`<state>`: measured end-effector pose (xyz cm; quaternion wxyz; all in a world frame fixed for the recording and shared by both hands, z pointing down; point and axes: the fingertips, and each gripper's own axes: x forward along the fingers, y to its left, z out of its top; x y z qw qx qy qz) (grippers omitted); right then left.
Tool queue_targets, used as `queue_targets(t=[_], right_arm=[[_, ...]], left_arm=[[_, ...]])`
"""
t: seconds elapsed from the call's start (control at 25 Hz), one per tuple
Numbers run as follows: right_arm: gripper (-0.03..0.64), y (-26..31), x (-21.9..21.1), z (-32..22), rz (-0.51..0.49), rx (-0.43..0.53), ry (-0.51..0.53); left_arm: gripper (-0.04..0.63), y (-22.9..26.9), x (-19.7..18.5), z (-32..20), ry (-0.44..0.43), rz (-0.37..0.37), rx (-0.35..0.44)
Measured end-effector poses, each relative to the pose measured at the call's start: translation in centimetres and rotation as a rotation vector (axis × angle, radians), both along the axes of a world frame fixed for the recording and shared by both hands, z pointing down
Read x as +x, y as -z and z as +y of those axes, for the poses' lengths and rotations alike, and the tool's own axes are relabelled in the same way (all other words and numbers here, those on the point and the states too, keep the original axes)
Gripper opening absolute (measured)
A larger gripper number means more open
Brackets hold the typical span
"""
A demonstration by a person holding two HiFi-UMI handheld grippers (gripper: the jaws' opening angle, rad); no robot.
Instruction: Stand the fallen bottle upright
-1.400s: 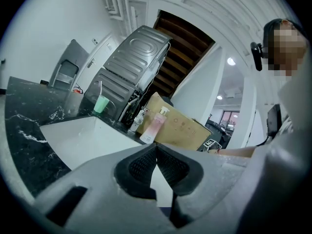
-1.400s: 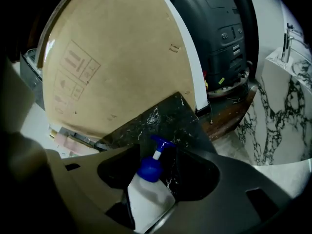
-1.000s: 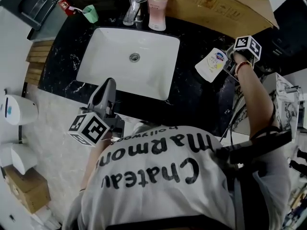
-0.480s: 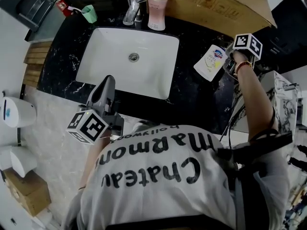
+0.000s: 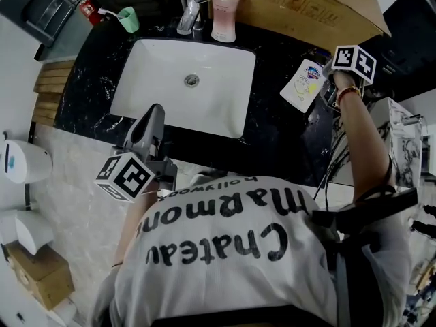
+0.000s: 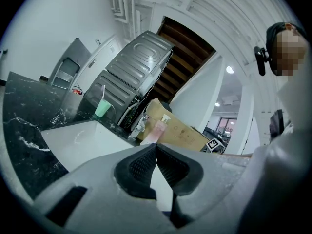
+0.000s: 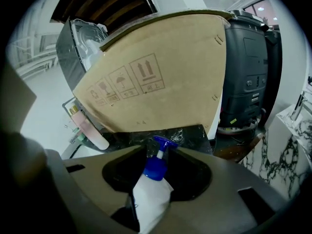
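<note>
So the black marble counter (image 5: 272, 131) is pretty busy along the back. A big cardboard box (image 5: 306, 12) leans against the wall and fills most of what the right gripper view sees straight ahead. To its left there's a pink soap dispenser (image 5: 225, 11), the faucet (image 5: 189, 9) and a green cup (image 5: 128, 20) with a toothbrush in it. The white sink (image 5: 163, 94) takes up the middle.

The bottle (image 5: 303, 87) is over the counter's right end, right of the sink and just in front of the box. The right gripper (image 5: 324, 82) is clamped on its white body, and its jaws have just been closing in on it. In the right gripper view the blue pump top (image 7: 157, 162) sticks out past the jaw tips toward the box, leaning a bit right. From the head view the long axis runs diagonally, so it's tilted, neither flat nor properly upright.

The left gripper (image 5: 154, 114) hangs at the sink's near edge, well away from the bottle, with its pads (image 6: 144, 165) pinched together on nothing.
</note>
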<state>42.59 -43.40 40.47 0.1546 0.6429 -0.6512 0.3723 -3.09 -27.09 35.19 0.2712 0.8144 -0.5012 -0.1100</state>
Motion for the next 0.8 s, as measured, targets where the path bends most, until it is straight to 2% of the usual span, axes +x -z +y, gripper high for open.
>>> queue_targets(t=[0.16,0.36,0.64,0.8], right_arm=[[0.138,1.3,-0.6,0.3,0.023,0.050,0.015],[0.124,3.8,-1.7,1.2,0.084,0.158,0.036],[0.123,6.2,-3.8,3.2,0.273,0.272,0.086],[0.121,7.2,-4.3,4.7,0.348,0.341,0.082]], left_arm=[[0.015,0.2,-0.3,0.2,-0.005,0.005,0.005],[0.014,0.4,-0.8,0.3,-0.016,0.019,0.007],[0.014,0.6,-0.9,-0.2,-0.059,0.023,0.013],[0.015,0.6,-0.8,-0.2,-0.092,0.021,0.015]])
